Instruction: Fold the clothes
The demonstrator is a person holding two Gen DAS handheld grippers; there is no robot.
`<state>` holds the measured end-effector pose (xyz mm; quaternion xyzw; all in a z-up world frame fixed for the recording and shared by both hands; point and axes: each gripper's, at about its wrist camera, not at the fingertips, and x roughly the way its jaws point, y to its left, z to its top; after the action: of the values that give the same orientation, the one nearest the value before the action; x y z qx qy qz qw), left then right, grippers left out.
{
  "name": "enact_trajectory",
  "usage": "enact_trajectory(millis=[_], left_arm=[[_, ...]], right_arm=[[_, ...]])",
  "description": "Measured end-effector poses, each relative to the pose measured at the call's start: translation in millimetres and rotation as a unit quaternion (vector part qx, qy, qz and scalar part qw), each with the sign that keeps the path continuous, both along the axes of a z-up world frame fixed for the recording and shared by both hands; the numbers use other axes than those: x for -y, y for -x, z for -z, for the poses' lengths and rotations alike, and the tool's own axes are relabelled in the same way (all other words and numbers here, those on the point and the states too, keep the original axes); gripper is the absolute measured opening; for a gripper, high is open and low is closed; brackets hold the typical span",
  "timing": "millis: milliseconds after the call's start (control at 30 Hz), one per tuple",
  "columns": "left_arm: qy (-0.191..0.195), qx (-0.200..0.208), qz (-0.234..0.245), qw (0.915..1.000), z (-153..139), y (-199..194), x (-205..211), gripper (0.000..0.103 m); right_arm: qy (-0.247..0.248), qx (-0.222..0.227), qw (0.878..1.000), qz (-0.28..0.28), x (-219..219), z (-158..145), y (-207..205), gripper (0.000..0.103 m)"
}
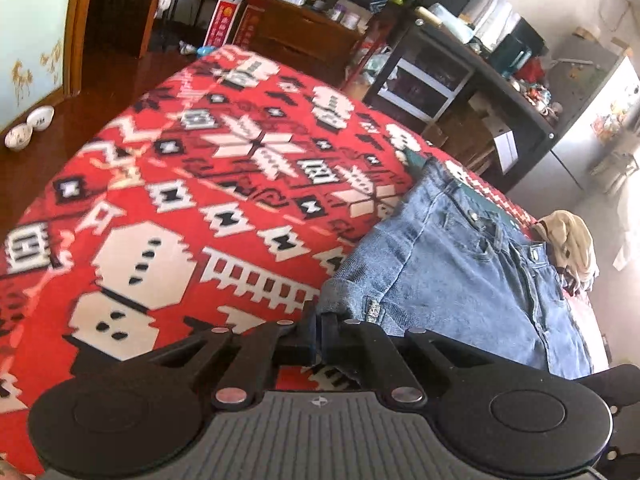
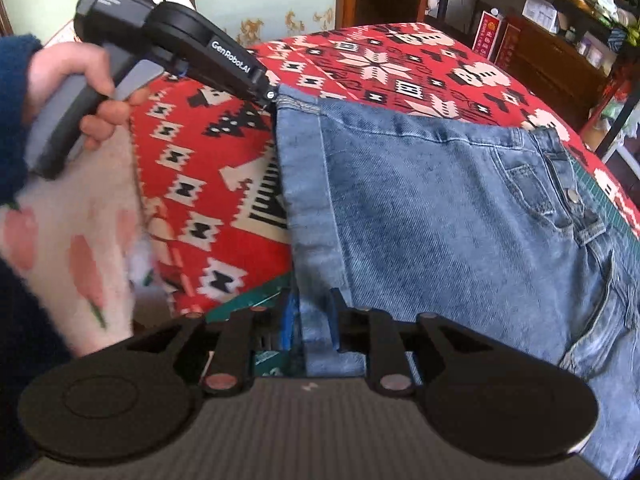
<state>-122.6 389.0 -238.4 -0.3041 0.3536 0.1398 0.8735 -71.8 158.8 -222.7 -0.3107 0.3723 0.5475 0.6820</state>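
Blue denim jeans (image 1: 460, 272) lie on a table under a red patterned cloth (image 1: 180, 200), waistband at the far right. My left gripper (image 1: 320, 326) is shut on a corner of the rolled hem. In the right wrist view the jeans (image 2: 440, 220) spread rightward from the hem. My right gripper (image 2: 312, 320) is shut on the near corner of that hem, denim between its blue pads (image 2: 289, 320). A hand holds the left gripper (image 2: 272, 97), which pinches the far hem corner.
A beige garment (image 1: 568, 240) lies past the waistband at the table's right end. Two small bowls (image 1: 30, 128) sit on a brown surface to the left. Dark shelves (image 1: 460, 80) full of clutter stand behind. A fuzzy white sleeve with pink flowers (image 2: 72, 248) is at left.
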Motion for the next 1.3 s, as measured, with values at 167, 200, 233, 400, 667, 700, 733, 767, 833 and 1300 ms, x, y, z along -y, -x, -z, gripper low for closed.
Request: enact_trajectory(millis=[167, 200, 233, 400, 667, 700, 733, 767, 833, 1300], left_arm=[[0.023, 0.002, -0.004, 0.9997, 7, 5, -3, 0.003], [0.021, 0.001, -0.001, 0.9998, 6, 5, -2, 0.003], [0.019, 0.002, 0.001, 0.9998, 5, 5, -2, 0.003], [0.039, 0.010, -0.007, 0.9992, 9, 8, -7, 0.004], [0.040, 0.026, -0.018, 0.9987, 9, 16, -8, 0.012], [0.042, 0.027, -0.020, 0.9985, 9, 16, -8, 0.012], [0.043, 0.028, -0.021, 0.9985, 9, 17, -8, 0.012], [0.043, 0.028, -0.022, 0.9984, 9, 17, -8, 0.012], [0.043, 0.029, -0.021, 0.9984, 8, 17, -8, 0.012], [0.046, 0.029, -0.021, 0.9983, 9, 17, -8, 0.012]], right_arm=[[-0.001, 0.027, 1.000, -0.010, -3, -1, 4, 0.004], [-0.006, 0.015, 1.000, 0.000, -1, -4, 2, 0.003], [-0.017, -0.002, 1.000, 0.010, -1, -8, -3, 0.003], [-0.017, -0.046, 0.998, 0.027, 5, -10, -9, 0.003], [-0.015, -0.047, 0.999, -0.006, 20, -14, 15, 0.008], [-0.007, -0.041, 0.999, -0.012, 19, -10, 18, 0.008], [-0.002, -0.032, 0.999, -0.007, 18, -7, 18, 0.008], [-0.001, -0.026, 1.000, -0.003, 17, -5, 17, 0.010], [0.001, -0.018, 1.000, -0.001, 17, -2, 13, 0.009], [0.016, 0.083, 0.996, -0.026, 11, -11, 22, 0.012]])
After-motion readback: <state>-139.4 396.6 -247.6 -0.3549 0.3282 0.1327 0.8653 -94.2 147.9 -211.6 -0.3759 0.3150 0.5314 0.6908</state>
